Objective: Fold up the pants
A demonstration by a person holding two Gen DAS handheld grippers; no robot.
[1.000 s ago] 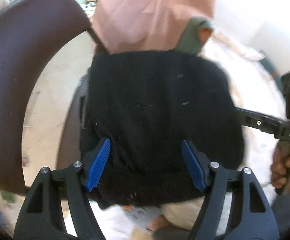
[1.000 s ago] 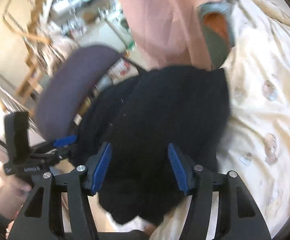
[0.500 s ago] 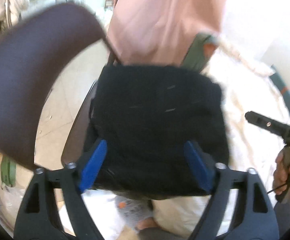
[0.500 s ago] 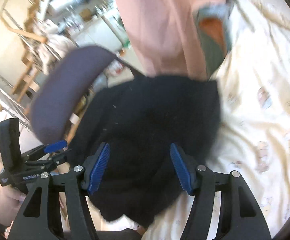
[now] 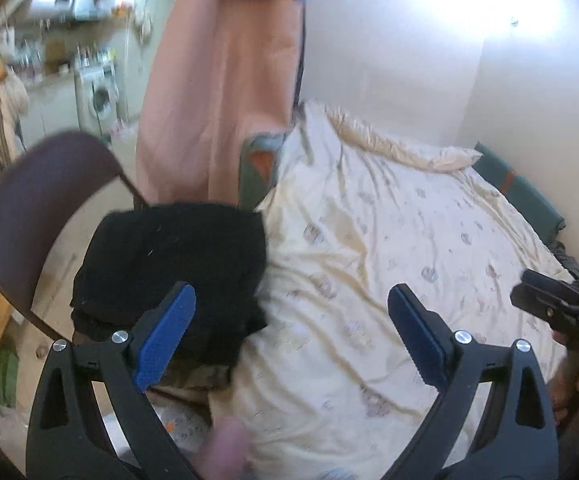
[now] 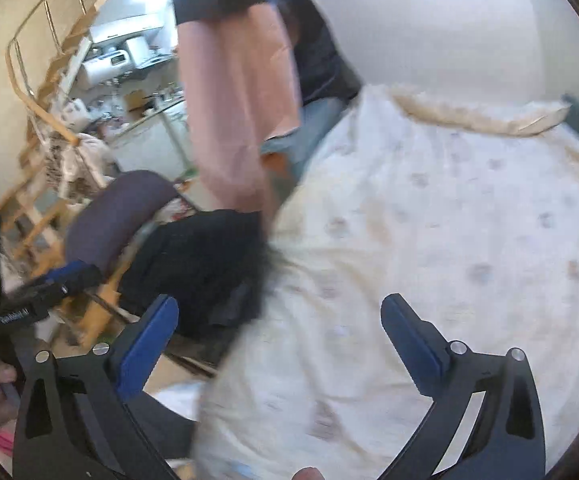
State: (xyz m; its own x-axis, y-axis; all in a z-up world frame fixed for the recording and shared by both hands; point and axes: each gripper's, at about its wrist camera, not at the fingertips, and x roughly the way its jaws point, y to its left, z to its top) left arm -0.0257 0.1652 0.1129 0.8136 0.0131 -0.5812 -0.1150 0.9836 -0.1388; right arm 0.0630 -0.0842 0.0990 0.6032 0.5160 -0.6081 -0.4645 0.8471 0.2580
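Lying folded beyond both grippers' empty, still-spreading fingers (image 5: pixel 165 332), black pants (image 5: pixel 169 264) rest apart.

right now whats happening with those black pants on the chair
A person works a gripper in each hand. The folded black pants lie on the chair beside the bed. The left gripper and the right gripper are both opening, with nothing between the jaws, so the pants are set down.
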